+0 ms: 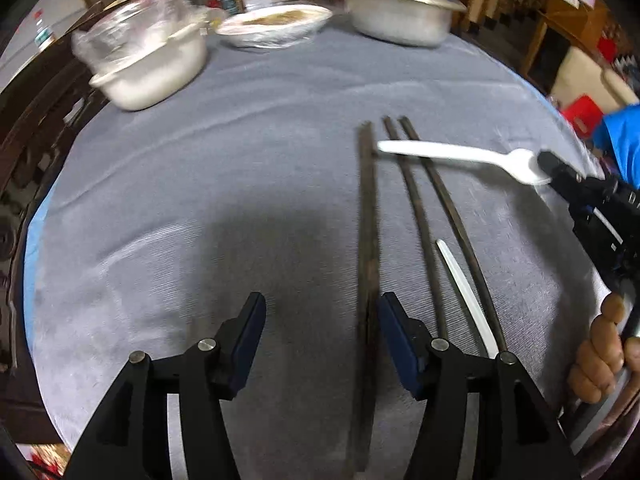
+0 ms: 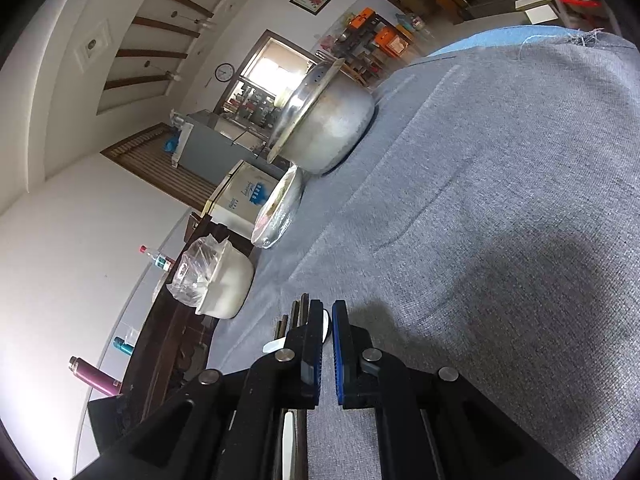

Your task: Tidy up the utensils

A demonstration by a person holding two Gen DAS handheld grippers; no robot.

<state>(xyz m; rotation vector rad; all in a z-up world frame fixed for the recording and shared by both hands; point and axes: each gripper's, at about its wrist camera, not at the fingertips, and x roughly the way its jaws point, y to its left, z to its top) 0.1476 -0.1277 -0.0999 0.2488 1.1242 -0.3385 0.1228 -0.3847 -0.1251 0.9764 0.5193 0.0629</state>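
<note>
Cloth (image 1: 240,128) of grey weave covers the table across the whole left wrist view. The left gripper (image 1: 320,340) hangs low over it at the near edge with its jaws spread wide and nothing between them; its right finger (image 1: 396,340) sits just beside a flat dark stick (image 1: 369,240) that runs from near to far. Right of that stick lie two thin dark chopsticks (image 1: 424,240), side by side, and between their near ends a white straw-like piece (image 1: 464,292) rests on the cloth. A white plastic spoon (image 1: 460,156) stretches across the far ends of the chopsticks, its handle tip reaching the flat stick and its bowl at the right, pinched by the right gripper (image 1: 548,164). A hand (image 1: 600,356) holds that gripper's grip at the right edge. At the far side stand a white dish under plastic wrap (image 1: 148,64) on the left, a shallow wrapped bowl (image 1: 276,26) in the middle and a lidded metal pot (image 1: 400,12) on the right.

In the right wrist view the scene is rolled on its side. The right gripper (image 2: 327,336) has its jaws nearly closed, the spoon's white bowl (image 2: 327,326) caught between the pads. Dark stick ends (image 2: 296,314) show just left of the fingers. The pot (image 2: 328,128), wrapped bowl (image 2: 280,208) and white dish (image 2: 220,280) line the table's far edge.
</note>
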